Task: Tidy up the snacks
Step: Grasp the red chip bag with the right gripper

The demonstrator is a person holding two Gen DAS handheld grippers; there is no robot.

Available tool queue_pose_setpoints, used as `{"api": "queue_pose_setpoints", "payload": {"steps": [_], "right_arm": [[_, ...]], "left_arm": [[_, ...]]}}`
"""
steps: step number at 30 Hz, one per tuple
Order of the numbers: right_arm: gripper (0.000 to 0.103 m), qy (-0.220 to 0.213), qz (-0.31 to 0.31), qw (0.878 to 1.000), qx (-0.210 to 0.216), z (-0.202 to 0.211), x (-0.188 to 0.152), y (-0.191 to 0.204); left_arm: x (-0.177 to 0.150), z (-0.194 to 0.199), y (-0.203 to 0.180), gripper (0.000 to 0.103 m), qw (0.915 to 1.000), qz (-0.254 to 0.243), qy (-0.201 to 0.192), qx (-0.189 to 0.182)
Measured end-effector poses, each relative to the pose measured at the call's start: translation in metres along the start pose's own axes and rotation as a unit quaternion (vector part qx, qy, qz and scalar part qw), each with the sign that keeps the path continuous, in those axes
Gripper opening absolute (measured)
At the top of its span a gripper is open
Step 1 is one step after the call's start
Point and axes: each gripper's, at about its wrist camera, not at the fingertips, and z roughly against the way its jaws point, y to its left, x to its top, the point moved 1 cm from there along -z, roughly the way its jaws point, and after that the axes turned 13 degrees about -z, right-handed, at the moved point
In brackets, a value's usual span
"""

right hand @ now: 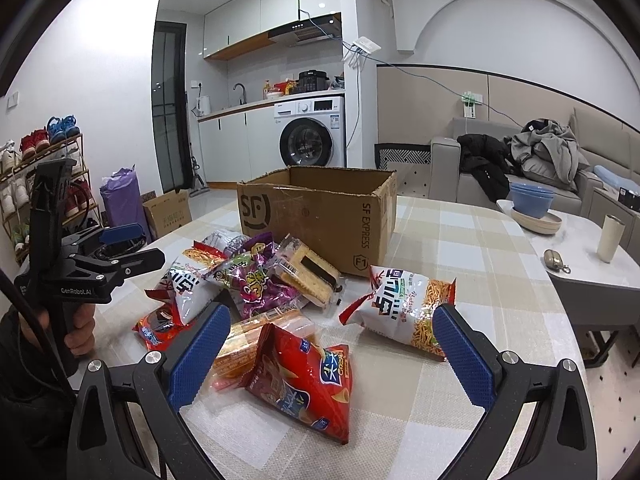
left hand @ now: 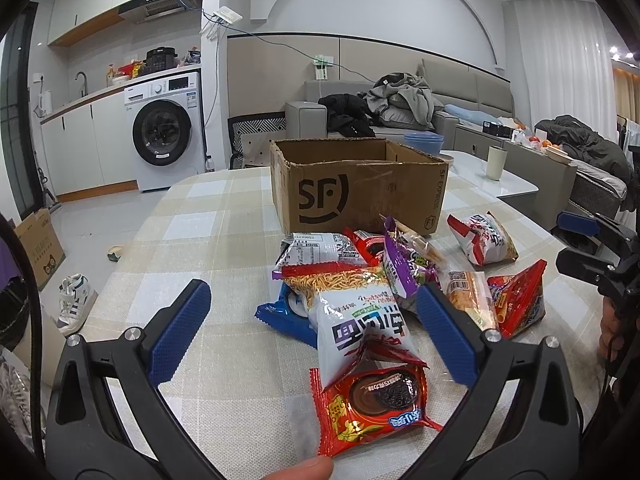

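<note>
Two grippers, left gripper (left hand: 314, 320) and right gripper (right hand: 332, 344), hang with jaws apart over roughly nine snack packets (right hand: 256, 280). One cardboard box (left hand: 356, 188) stands open-topped behind them; bare tablecloth (left hand: 208, 216) stretches leftward.

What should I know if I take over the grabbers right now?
Left gripper: open, empty, fingers either side of a white noodle bag and a red cookie pack.
Right gripper: open, empty, over a red chip bag.
All the snacks lie loose on the table in front of the box; another noodle bag sits apart.
Done: no snack can be seen in the box.
Left: grab each snack and sort it, probably into the box.
</note>
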Motion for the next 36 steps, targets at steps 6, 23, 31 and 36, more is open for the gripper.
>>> {"api": "queue_pose_setpoints", "payload": {"steps": [6,23,31,36], "right_arm": [[0.103,0.04,-0.013,0.999,0.008,-0.012,-0.001,-0.003],[0.101,0.165,-0.065,0.984,0.024,-0.049,-0.019,-0.006],[0.089,0.203,-0.093,0.974,0.028,-0.064,-0.025,-0.011],[0.085,0.21,-0.101,0.972,0.035,-0.068,-0.025,-0.014]], "left_arm": [[0.0,-0.007,0.0,0.102,0.9999,-0.001,0.015,-0.001],[0.002,-0.049,-0.022,0.102,0.9929,0.0,0.099,-0.067],[0.002,-0.066,-0.026,0.102,0.99,0.001,0.119,-0.076],[0.0,-0.07,-0.022,0.08,0.9876,0.016,0.126,-0.093]]}}
